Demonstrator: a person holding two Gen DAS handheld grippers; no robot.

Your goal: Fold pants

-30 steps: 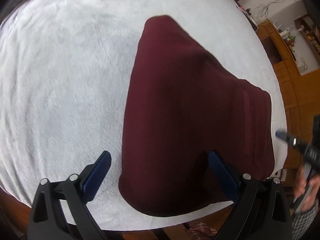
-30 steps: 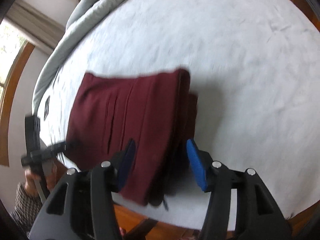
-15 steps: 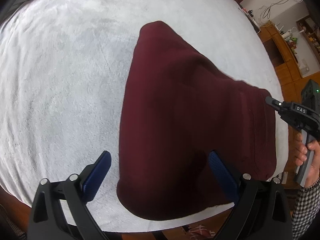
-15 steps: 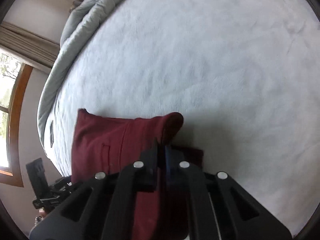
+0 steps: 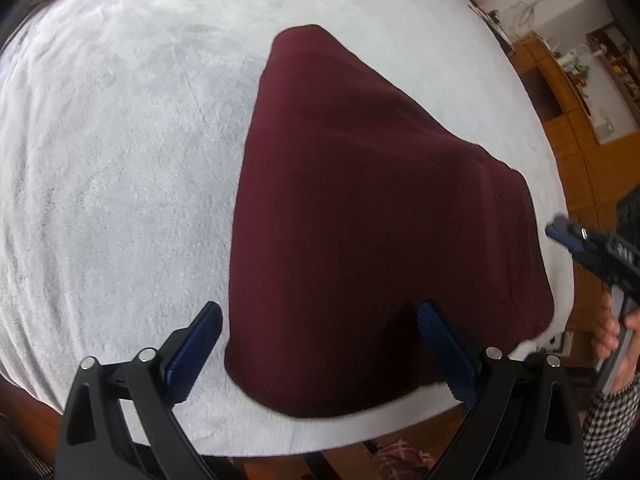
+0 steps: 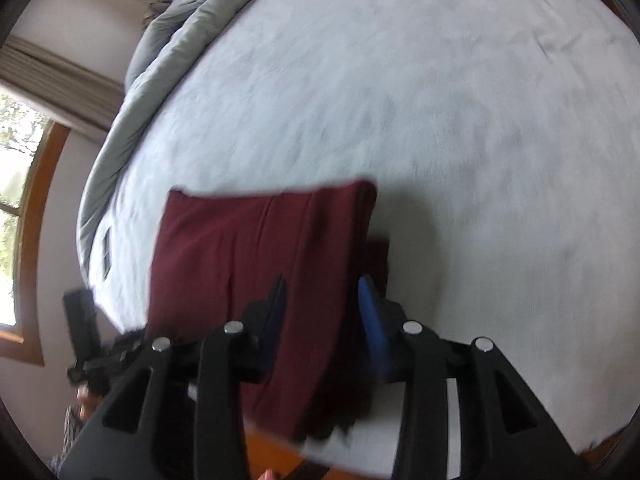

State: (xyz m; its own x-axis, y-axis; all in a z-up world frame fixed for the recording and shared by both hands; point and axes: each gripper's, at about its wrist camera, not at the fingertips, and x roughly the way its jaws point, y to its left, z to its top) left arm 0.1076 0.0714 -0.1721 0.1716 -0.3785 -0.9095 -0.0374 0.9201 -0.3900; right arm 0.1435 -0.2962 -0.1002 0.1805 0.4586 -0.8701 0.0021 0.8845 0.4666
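Dark red pants lie folded on the white bed cover, reaching its near edge. My left gripper hovers open over their near end, with the left pad over the cover and the right pad over the cloth. In the right wrist view the pants stretch away to the left. My right gripper straddles their folded right edge. Its jaws are opening, with cloth seen in the gap and the pads not pressing it. From the left wrist view, the right gripper sits just off the pants' right side.
A grey duvet is bunched along the far side of the bed, near a window. Wooden cabinets stand beyond the bed's right edge. A hand with a checked sleeve holds the right gripper's handle.
Half a second ago the right gripper was shut on the pants' folded edge. Now its jaws stand apart and it has drawn back. The left gripper has stayed put.
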